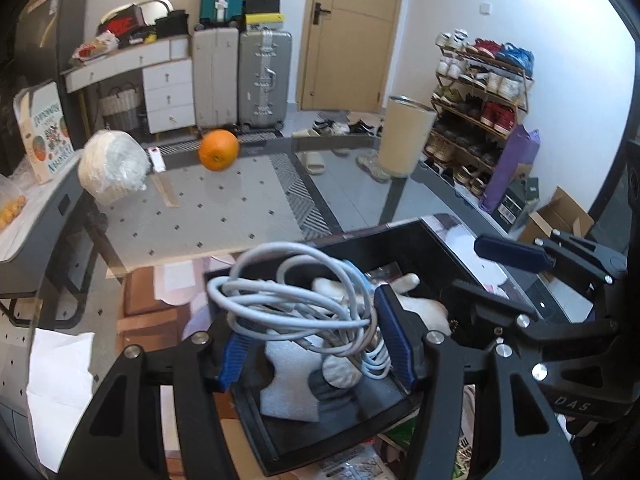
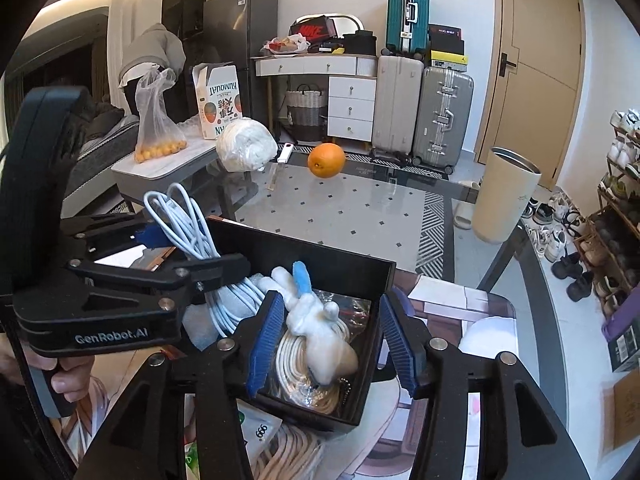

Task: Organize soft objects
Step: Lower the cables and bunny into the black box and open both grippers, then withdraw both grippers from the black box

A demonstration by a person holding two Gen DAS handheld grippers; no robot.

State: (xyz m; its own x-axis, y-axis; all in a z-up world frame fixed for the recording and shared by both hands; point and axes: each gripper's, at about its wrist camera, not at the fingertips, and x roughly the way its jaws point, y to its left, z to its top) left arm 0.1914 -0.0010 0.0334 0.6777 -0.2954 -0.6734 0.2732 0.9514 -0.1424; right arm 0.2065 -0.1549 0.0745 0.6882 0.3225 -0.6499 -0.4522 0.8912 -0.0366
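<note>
Our left gripper (image 1: 316,354) clamps its fingers on the coiled pale-blue cable (image 1: 296,304) above the black rectangular box (image 2: 320,256); loose loops could snag its rim. Our right gripper (image 2: 330,344) hangs open over the white plush toy (image 2: 320,328).

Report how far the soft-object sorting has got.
Done: a white plush toy and a cream coiled rope lie inside the black box. In hand: the left gripper is shut on the white coiled cable over the box. Left: releasing it; the right gripper is open.
</note>
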